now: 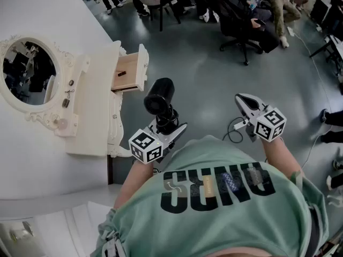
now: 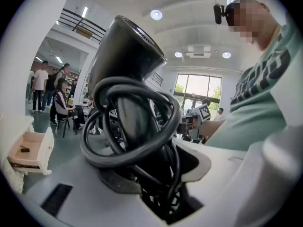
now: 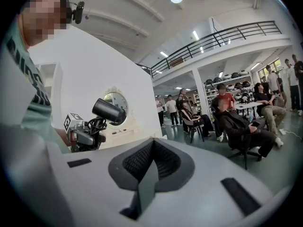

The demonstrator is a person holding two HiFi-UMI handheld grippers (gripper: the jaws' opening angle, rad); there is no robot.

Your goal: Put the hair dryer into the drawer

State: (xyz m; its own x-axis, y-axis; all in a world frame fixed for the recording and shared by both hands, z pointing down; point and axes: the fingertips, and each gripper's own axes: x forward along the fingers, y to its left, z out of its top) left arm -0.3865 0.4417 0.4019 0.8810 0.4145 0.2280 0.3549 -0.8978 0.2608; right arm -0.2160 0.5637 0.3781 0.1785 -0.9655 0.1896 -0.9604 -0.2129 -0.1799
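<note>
**dryer in the left gripper, drawer open ahead and to the left**

holds the hair dryer (image 1: 159, 99) in the left gripper (image 1: 167, 125), jaws clamped low on the handle, with the black cord (image 2: 142, 141) wound in loose coils round that handle. stands the handle up out of the jaws, long axis roughly upright, barrel on top and tilted. carries it in the air in front of the chest, touching no furniture.

finds the drawer (image 1: 142, 68) ahead and to the left of the dryer, pulled open from a white vanity (image 1: 99, 111), apart from the gripper with bare floor (image 1: 214, 74) between. already has one small dark item (image 1: 121, 73) lying on its wooden bottom.

puts the left side far nearer. leaves the right gripper (image 1: 244, 101) out to the right, well apart from dryer and drawer, jaws pressed together on nothing.

probably calls for a reach forward and left, then a tipping of the long axis to lie along the drawer, since upright looks too tall for closing. could catch a loose coil on the drawer front, or come down on the dark item.

further out: an oval mirror (image 1: 28, 73) beside the vanity's tabletop (image 1: 96, 84), a cable (image 1: 233, 130) on the floor near the right gripper, and seated people (image 1: 241, 15) beyond, none of them in the path.
</note>
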